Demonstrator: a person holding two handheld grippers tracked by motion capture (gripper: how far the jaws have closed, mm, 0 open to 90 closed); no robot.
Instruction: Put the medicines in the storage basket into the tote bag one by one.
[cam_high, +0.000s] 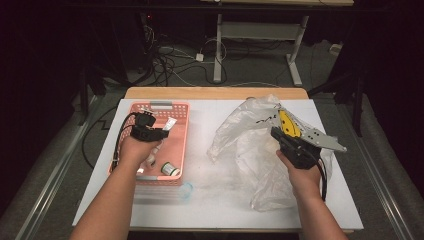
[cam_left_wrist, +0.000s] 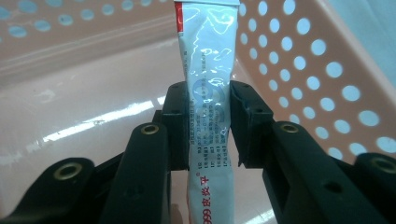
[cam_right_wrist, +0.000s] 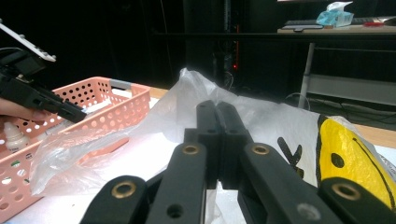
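We hold the left gripper (cam_high: 161, 131) over a perforated pink plastic basket (cam_high: 183, 131), pinching a white tube (cam_high: 169, 124), while our right gripper (cam_high: 276, 134) rests against a crumpled clear plastic bag (cam_high: 240, 132).

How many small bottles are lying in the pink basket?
2: one small bottle near the pink basket's front right corner, another just left of it by the left hand, which may hide more.

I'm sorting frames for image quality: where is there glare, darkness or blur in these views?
High view: dark surroundings, lit white table, the plastic bag shiny. Left gripper view: glare streaks on the pink basket floor and the tube; near jaws soft. Right gripper view: black background, jaws slightly blurred.
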